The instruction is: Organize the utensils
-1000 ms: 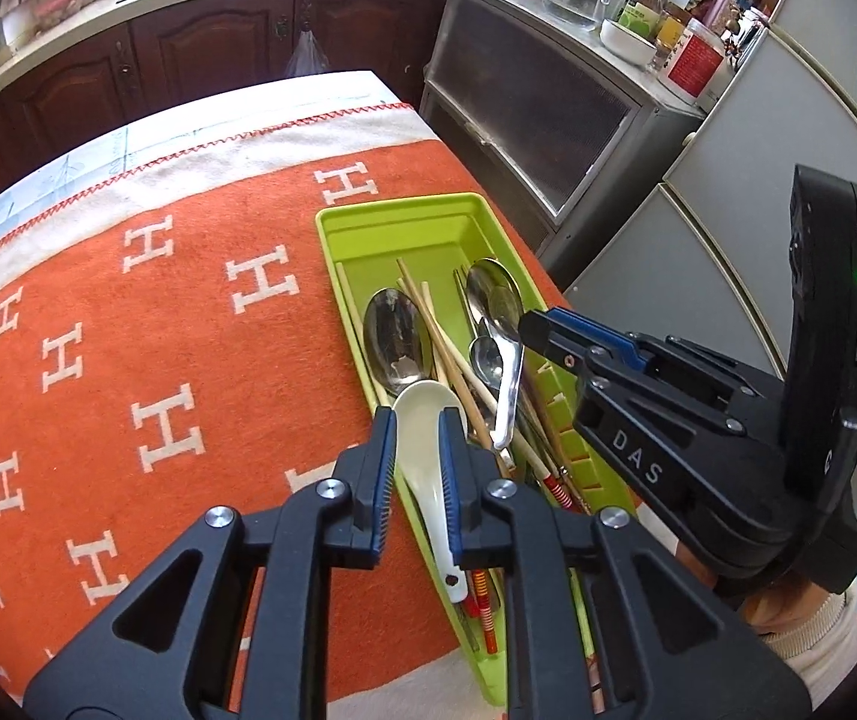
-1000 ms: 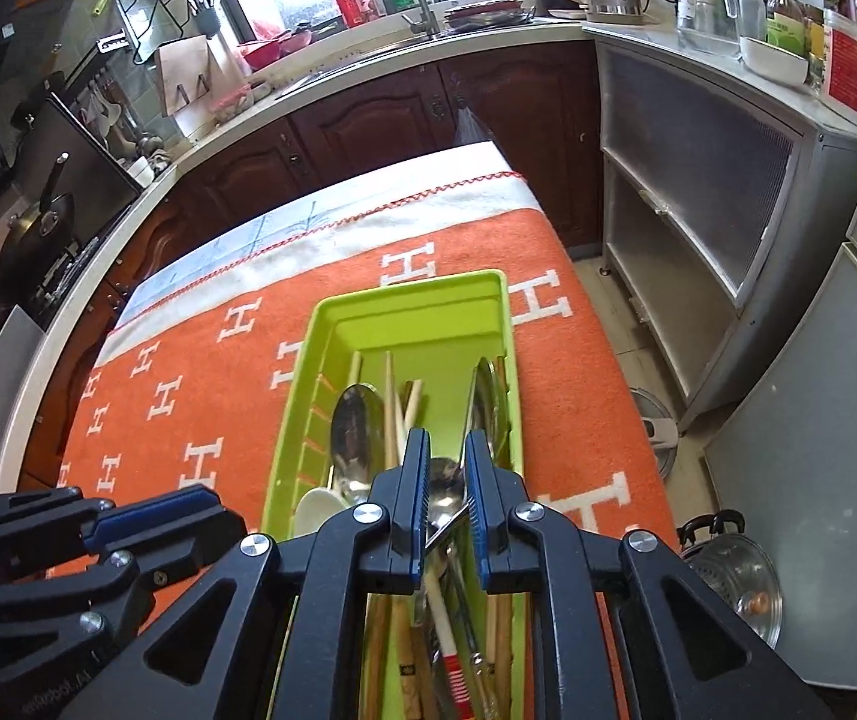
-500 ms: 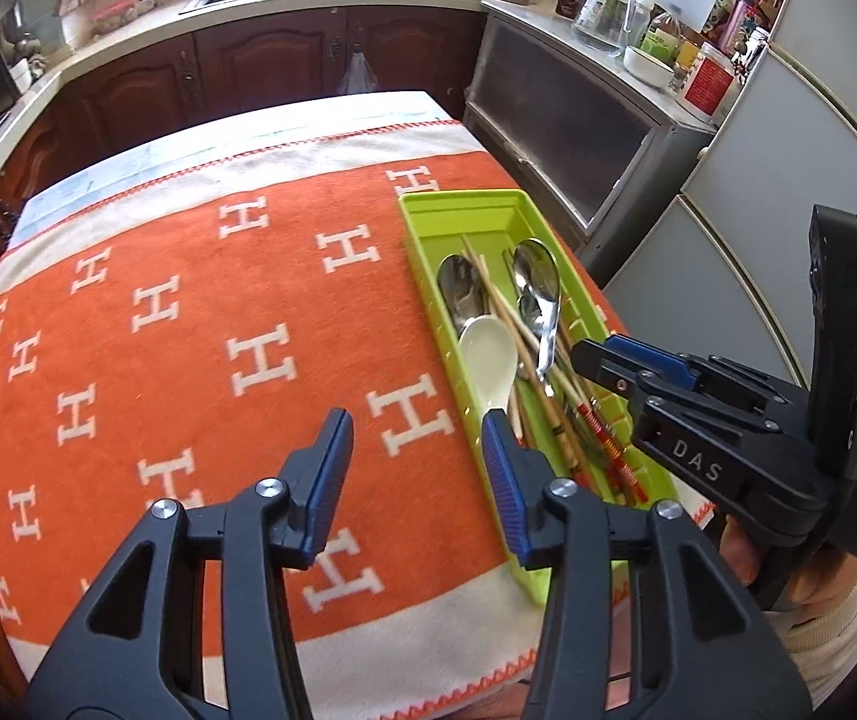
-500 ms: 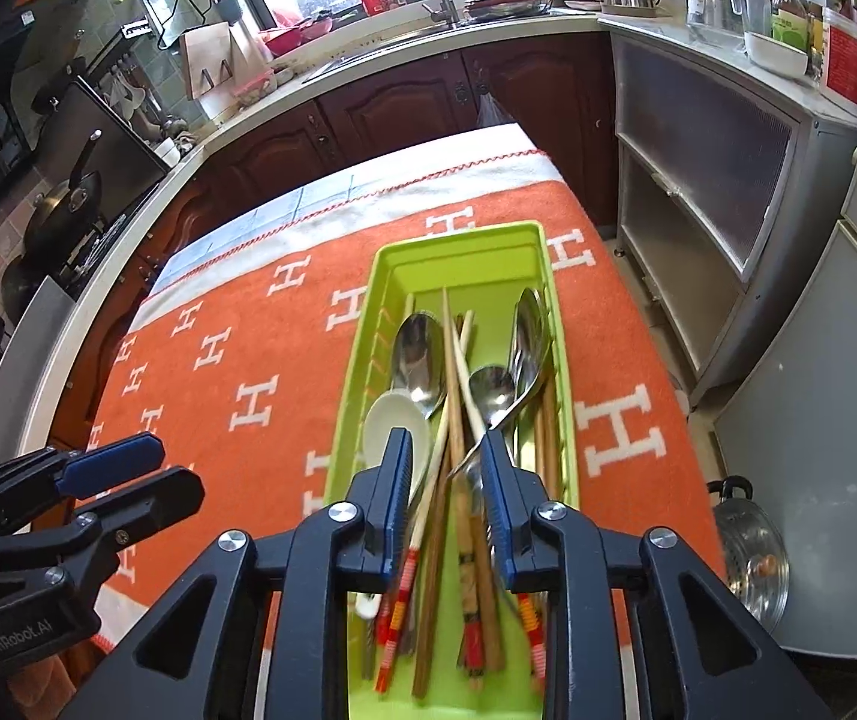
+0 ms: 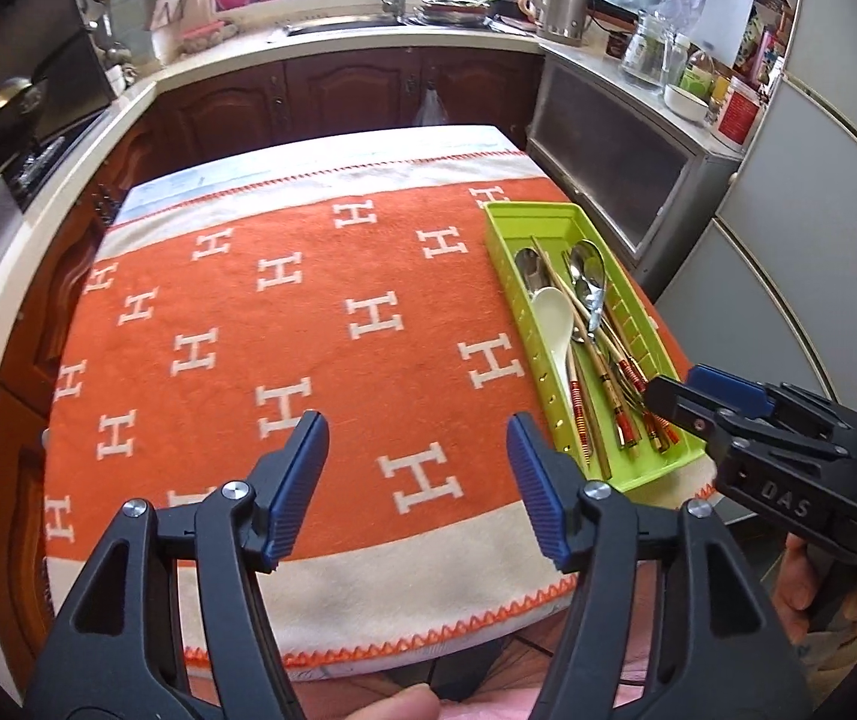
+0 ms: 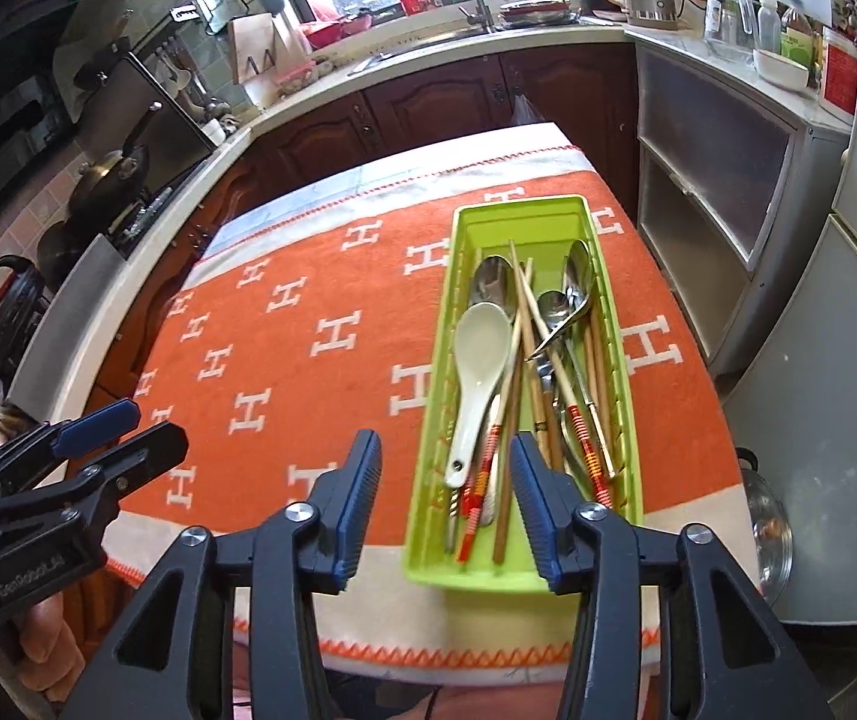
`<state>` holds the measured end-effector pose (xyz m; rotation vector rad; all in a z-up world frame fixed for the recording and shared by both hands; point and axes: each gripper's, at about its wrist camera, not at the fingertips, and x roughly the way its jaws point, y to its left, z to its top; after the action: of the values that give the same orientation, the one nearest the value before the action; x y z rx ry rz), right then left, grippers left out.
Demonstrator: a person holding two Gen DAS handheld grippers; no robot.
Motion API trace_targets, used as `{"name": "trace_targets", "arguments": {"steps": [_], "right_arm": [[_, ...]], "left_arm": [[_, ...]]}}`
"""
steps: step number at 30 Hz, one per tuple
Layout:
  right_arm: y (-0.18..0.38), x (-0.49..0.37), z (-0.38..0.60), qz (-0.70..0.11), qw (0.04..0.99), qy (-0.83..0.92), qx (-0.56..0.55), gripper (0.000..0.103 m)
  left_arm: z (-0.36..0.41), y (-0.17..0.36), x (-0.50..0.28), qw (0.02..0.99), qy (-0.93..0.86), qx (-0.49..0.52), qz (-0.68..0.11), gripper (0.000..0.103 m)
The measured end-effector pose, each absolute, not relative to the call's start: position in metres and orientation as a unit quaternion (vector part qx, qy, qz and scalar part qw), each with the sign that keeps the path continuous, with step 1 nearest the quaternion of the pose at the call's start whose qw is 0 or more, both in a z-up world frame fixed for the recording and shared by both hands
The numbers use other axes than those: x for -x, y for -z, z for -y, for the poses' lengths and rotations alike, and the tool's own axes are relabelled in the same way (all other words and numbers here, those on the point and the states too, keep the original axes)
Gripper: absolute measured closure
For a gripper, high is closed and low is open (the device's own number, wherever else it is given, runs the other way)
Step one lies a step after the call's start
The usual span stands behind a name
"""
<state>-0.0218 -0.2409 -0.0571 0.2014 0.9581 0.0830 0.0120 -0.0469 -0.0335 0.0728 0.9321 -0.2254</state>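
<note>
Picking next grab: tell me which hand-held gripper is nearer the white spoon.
Right hand-held gripper, open, just short of the white spoon's handle end; left hand-held gripper is off over the blanket.

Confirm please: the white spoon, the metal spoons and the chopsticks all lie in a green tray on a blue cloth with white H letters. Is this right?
Not quite. The cloth is orange, not blue, as the right wrist view shows. The rest holds: the white spoon, metal spoons and chopsticks lie in the green tray.

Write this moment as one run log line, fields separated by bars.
left gripper: open, empty | right gripper: open, empty | utensils: in green tray
</note>
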Motion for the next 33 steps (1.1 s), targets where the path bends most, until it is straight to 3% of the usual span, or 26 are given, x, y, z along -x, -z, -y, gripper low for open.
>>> {"name": "trace_targets", "arguments": {"steps": [5,13,20,33], "right_arm": [[0.03,0.053,0.226,-0.443,0.89,-0.048,-0.094,0.047],[-0.015,0.086,0.21,-0.418,0.904,-0.042,-0.083,0.041],[-0.045,0.104,0.198,-0.387,0.92,-0.026,-0.059,0.029],[-0.053,0.105,0.188,-0.381,0.923,-0.031,-0.042,0.028]], "left_arm": [[0.031,0.016,0.011,0.9,0.074,-0.035,-0.428,0.041],[0.019,-0.016,0.039,0.921,0.027,-0.033,-0.388,0.027],[0.016,-0.031,0.053,0.932,-0.011,-0.037,-0.36,0.025],[0.02,-0.026,0.049,0.931,-0.011,-0.031,-0.363,0.025]]}}
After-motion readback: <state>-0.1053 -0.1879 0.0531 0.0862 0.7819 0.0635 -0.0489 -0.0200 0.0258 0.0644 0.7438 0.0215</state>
